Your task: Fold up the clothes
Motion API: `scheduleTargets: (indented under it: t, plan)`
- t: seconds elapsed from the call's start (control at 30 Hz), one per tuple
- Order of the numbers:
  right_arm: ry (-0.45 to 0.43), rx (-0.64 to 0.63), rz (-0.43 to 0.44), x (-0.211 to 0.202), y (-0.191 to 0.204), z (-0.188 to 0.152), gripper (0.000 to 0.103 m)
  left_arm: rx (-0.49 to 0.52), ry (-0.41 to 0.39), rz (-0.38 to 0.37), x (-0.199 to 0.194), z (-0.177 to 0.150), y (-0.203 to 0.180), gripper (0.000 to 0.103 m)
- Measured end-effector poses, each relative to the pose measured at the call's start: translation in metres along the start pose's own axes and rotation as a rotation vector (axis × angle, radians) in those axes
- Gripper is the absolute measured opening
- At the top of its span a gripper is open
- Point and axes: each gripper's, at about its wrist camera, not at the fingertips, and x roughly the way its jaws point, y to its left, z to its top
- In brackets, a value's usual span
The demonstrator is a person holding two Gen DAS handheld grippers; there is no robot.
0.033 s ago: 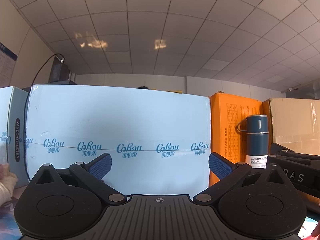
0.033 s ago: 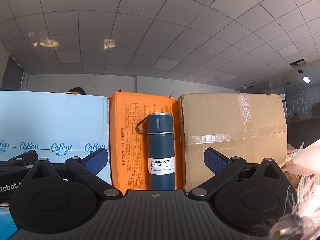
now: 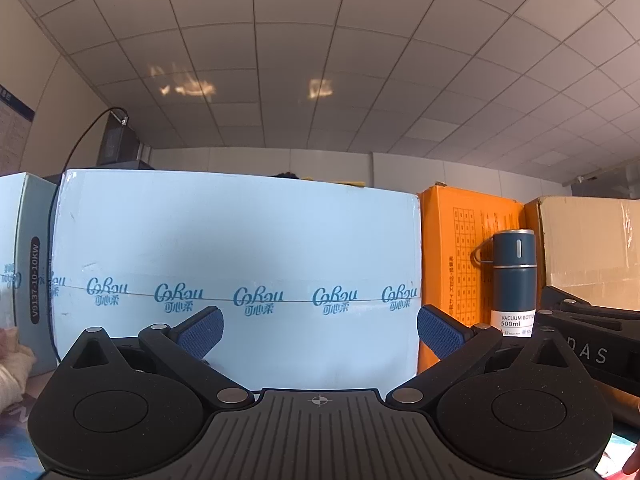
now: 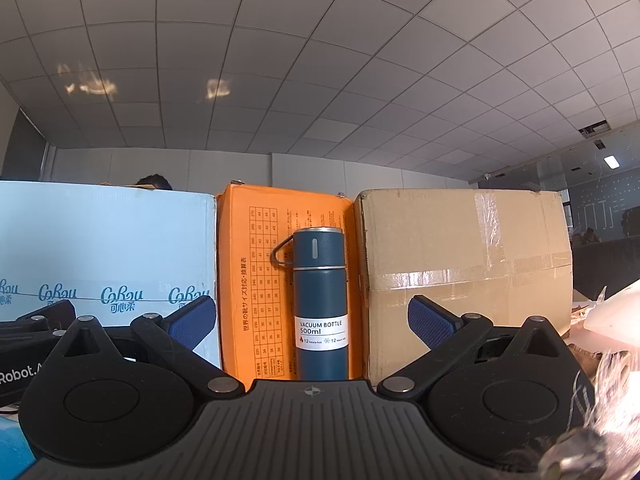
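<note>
Left gripper (image 3: 318,330): blue-padded fingers (image 3: 200,330) spread wide, nothing between them. Right gripper (image 4: 312,326): same, fingers (image 4: 434,326) far apart, holding nothing. Both point level and forward, side by side; each shows at the edge of the other's view. That pose suggests both are resting or held low at the near edge of the tabletop, aimed away from any work.

Straight ahead of the left gripper: a pale blue carton (image 3: 240,260) with printed tape. Right of it an orange box (image 4: 256,280), then a brown cardboard box (image 4: 460,272). A dark blue vacuum bottle (image 4: 320,308) stands upright in front of the orange box, just beside the brown one. The boxes form a wall along the far side, probably a backdrop.

Clothes: none clearly in view. The surface below the fingers is hidden by the gripper bodies. A pale knit-looking scrap (image 3: 12,368) shows at far left; cannot tell what it is. How far the folding stands cannot be judged.
</note>
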Motion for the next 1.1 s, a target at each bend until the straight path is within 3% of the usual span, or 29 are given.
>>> scheduleTargets:
  t: [0.47,1.1]
  plan:
    - [-0.026,-0.028,-0.014,-0.003,0.002,0.000,0.103,-0.007,0.026,0.001,0.002,0.000,0.000,0.103]
    - [0.022,-0.034,-0.021,0.004,0.003,-0.002,0.103,-0.046,0.069,0.000,0.008,-0.001,0.003,0.103]
